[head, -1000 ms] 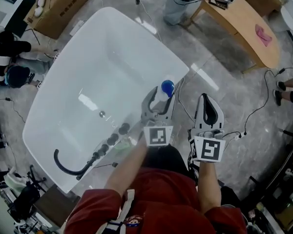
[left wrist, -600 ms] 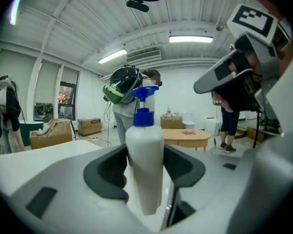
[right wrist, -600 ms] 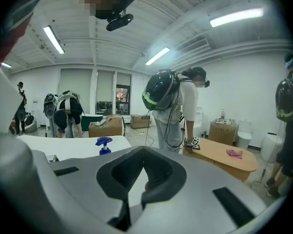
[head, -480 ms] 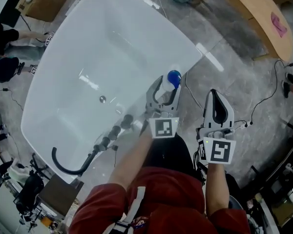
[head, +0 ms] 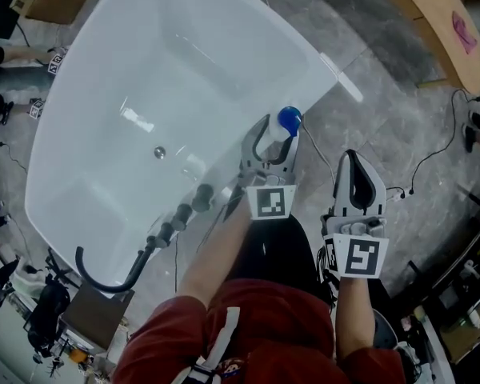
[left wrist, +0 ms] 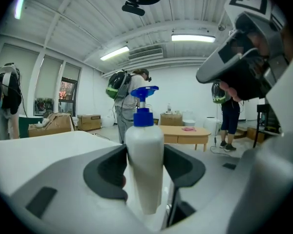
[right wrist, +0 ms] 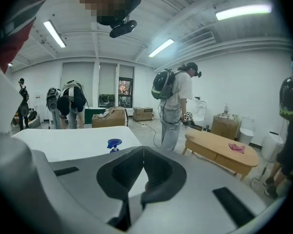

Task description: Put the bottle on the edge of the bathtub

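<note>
White bottle (head: 282, 141) with blue pump cap, upright, clamped between the pads of the left claw (left wrist: 144, 165), which grips its body below the cap on both sides. In the head view the bottle sits over the near right rim of the white bathtub (head: 314, 53); cannot tell if its base touches the rim. Right claw (head: 352, 160) is closed with nothing in it, off to the bottle's right over the grey floor (head: 384, 110), clear of the tub. Dark tap fittings (head: 184, 213) line the same rim, further along.

White bottle (left wrist: 144, 165), upright — at bathtub (head: 144, 78) rim
</note>
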